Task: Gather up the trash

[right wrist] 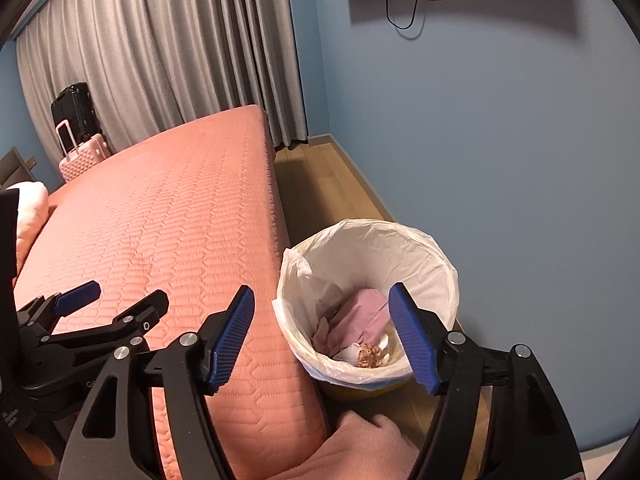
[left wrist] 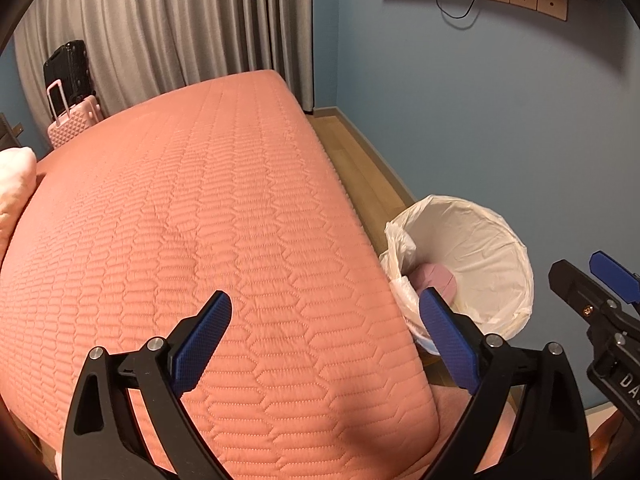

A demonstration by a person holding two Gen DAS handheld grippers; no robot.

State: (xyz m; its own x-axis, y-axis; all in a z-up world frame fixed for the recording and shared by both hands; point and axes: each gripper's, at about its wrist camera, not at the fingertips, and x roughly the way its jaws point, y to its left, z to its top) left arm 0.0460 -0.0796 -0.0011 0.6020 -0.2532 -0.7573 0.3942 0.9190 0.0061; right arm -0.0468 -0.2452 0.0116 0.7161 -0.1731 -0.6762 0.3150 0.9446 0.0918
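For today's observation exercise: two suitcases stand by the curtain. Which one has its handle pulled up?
The pink suitcase: its handle stands raised above it. The black suitcase behind it shows none extended.

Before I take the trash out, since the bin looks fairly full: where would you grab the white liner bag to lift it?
I'd take the white liner bag at the loose bunched flap on its bed-side rim, coming from above. There the plastic stands up off the bin in folds, so fingers can close on it; elsewhere it looks stretched smooth over the edge.
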